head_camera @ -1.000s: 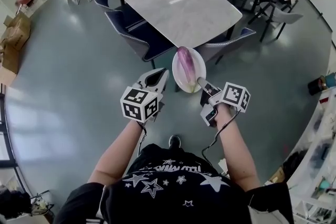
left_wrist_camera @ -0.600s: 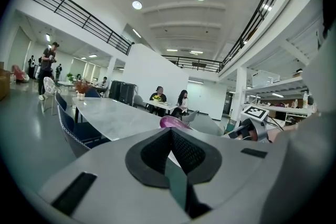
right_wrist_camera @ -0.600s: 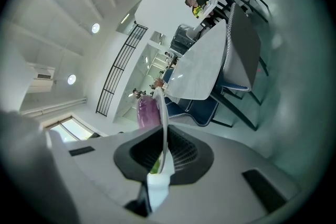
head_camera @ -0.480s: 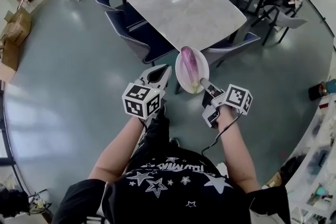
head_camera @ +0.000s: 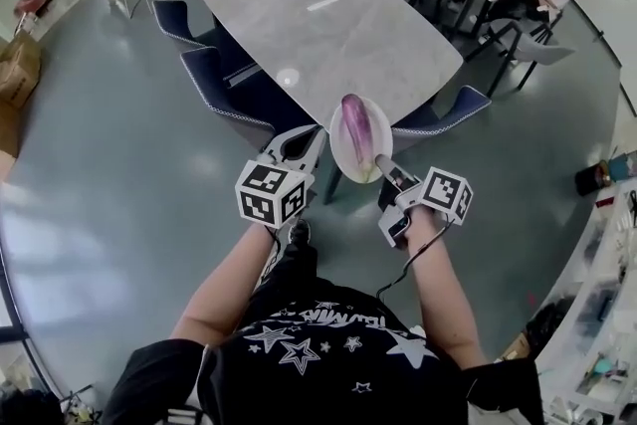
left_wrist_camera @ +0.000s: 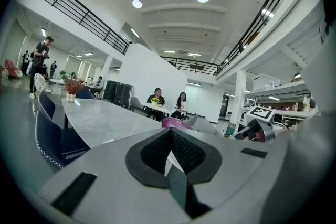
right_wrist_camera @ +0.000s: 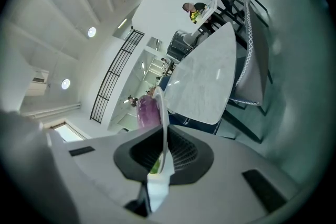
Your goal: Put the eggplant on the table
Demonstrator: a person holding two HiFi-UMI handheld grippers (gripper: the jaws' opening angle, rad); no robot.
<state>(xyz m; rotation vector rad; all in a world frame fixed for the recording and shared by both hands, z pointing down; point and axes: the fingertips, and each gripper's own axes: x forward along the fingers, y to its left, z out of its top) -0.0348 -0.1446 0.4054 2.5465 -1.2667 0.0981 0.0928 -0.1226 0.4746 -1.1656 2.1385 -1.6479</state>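
Purple eggplant (head_camera: pixel 355 119) lies on a white plate (head_camera: pixel 341 152); we hold the plate by its rim in the right gripper (head_camera: pixel 383 166), jaws clamped on the edge. Plate is in the air by the near edge of the grey table (head_camera: pixel 299 25). Left gripper (head_camera: pixel 311 136) just beside the plate, jaws together, nothing in them

Glossy purple eggplant (head_camera: pixel 356 119) on smooth white plate (head_camera: pixel 340 150); polished marble-look table (head_camera: pixel 328 25), sheeny floor (head_camera: pixel 119 174)
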